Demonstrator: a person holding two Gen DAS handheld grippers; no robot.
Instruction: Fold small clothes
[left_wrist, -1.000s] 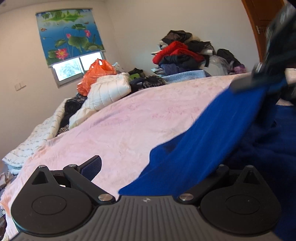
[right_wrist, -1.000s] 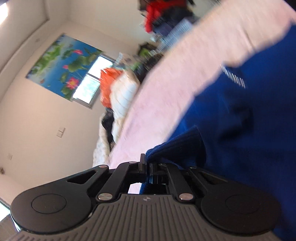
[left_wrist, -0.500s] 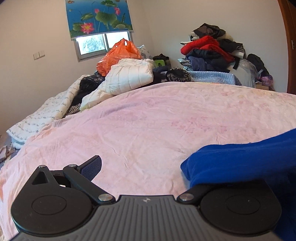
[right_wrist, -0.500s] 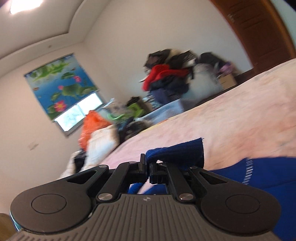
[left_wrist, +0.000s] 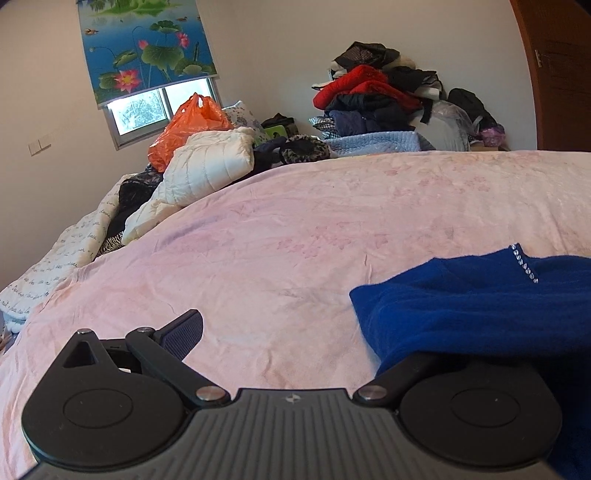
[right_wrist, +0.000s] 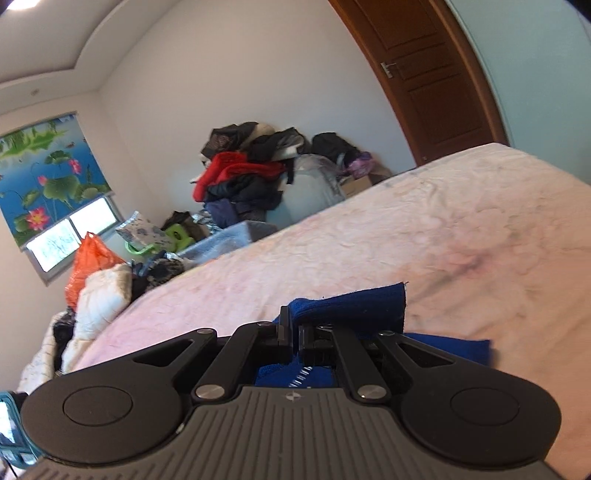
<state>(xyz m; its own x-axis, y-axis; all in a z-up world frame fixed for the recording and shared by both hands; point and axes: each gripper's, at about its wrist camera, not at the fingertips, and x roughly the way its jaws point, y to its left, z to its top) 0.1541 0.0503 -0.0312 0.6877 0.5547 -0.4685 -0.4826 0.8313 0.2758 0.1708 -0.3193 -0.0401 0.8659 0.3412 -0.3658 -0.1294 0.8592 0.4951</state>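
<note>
A dark blue knit garment (left_wrist: 472, 306) with a short row of rhinestones lies on the pink bedspread (left_wrist: 295, 229), at the lower right of the left wrist view. My left gripper (left_wrist: 295, 341) is open. Its left finger (left_wrist: 183, 330) hovers over bare bedspread, while the blue fabric drapes over and hides its right finger. In the right wrist view my right gripper (right_wrist: 295, 326) is shut on a folded edge of the same blue garment (right_wrist: 351, 302), held low over the bedspread (right_wrist: 443, 229). The cloth sticks out to the right past the jaws.
A white quilted jacket (left_wrist: 207, 166) and an orange plastic bag (left_wrist: 184, 129) sit at the far left of the bed. A heap of red and dark clothes (left_wrist: 373, 96) is piled against the back wall. A brown door (right_wrist: 432, 74) stands at the right.
The blue garment, earlier stretched up in the air, now lies low on the bed. The right gripper has swung sideways with its edge still pinched, and its view has rolled closer to level.
</note>
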